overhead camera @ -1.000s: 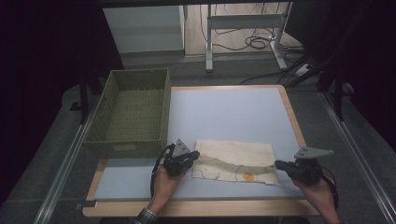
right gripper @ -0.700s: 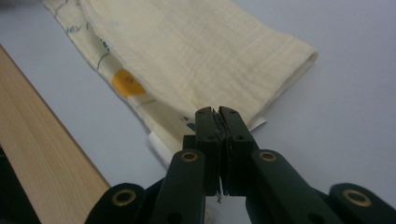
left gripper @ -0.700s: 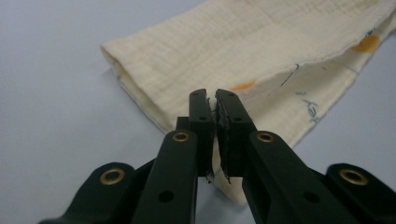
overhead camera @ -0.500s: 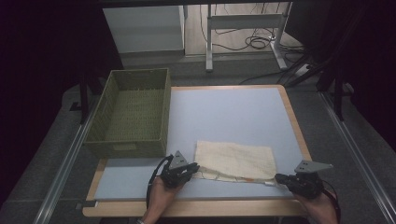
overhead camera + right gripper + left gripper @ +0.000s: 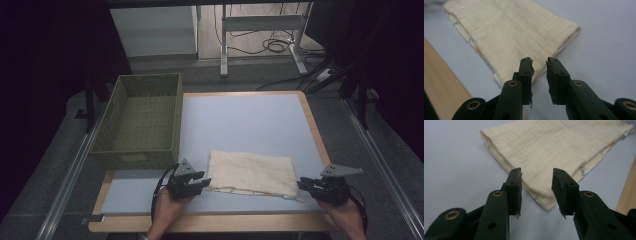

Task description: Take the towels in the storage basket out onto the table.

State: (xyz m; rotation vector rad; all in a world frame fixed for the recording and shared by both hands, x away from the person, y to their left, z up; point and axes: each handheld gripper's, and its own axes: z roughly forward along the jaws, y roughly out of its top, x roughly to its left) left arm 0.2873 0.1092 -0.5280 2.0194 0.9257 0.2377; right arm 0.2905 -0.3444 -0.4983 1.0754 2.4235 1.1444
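Two grippers are resting in my hands at the near edge of the table (image 5: 250,120), one at each near corner of the folded cream cloth (image 5: 252,172). I am holding the left gripper (image 5: 202,183) just beside the cloth's near left corner; its jaws are standing apart with nothing between them, and that corner is lying just past the tips in the left gripper view. I am holding the right gripper (image 5: 303,184) just beside the cloth's near right corner; its jaws are standing slightly apart, a narrower gap than the left, and are clamping nothing. The cloth is lying flat on the blue table surface, folded into a rectangle, free of both grippers. Beyond the cloth and to its left, a green woven basket (image 5: 172,115) is sitting at the table's left edge, well apart from the cloth.
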